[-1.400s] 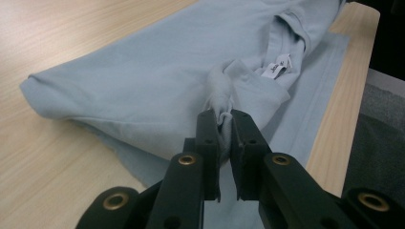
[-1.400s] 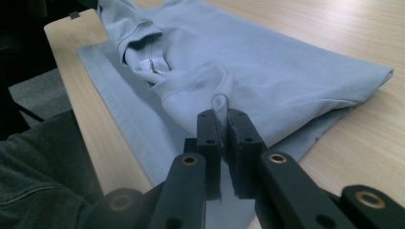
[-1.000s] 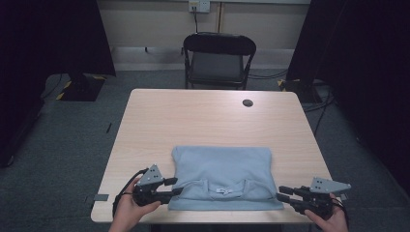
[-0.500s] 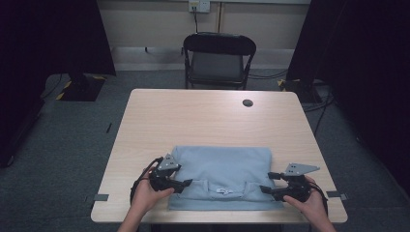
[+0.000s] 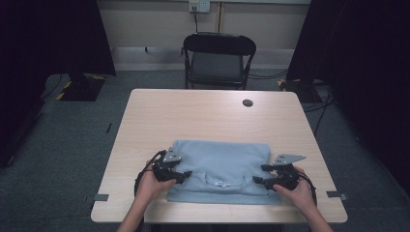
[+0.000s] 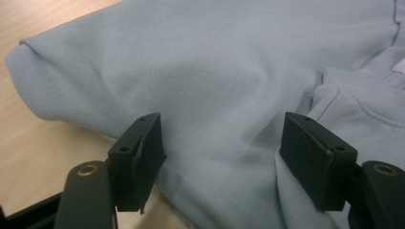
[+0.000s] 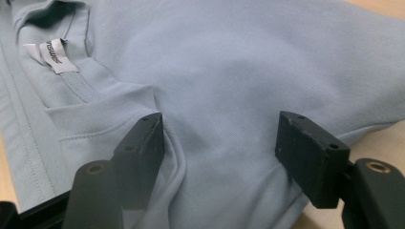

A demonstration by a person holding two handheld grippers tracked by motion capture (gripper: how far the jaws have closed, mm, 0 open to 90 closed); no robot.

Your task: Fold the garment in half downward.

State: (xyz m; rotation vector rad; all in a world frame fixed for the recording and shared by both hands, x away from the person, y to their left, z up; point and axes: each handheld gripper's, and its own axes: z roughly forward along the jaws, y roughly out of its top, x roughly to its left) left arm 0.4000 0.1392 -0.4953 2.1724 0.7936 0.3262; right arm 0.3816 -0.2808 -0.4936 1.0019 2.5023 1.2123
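Item: light blue sweatshirt point(image 5: 220, 169), laid folded on the near half of the wooden surface point(image 5: 203, 113), neckline and white label point(image 7: 56, 53) turned toward the person's edge. A rough rectangle is already formed; the sleeves are judged to be tucked in, though this cannot be confirmed.

Left gripper point(image 5: 180, 175): placed at the garment's left near corner, jaws held apart over the cloth, one on each side of a raised fold; nothing is clamped. In the left gripper view, the rounded folded edge point(image 6: 21, 62) is seen beyond the jaws.

Right gripper point(image 5: 261, 176): placed at the right near corner, jaws likewise spread, fabric lying between them but not pinched.

Other entries: a black folding chair point(image 5: 219, 58) behind the surface; a small dark round object point(image 5: 247, 103) near the far edge.

Progress: side folds are judged done. Both near corners remain to be gripped, and a final fold, near edge carried toward far edge, is judged outstanding.
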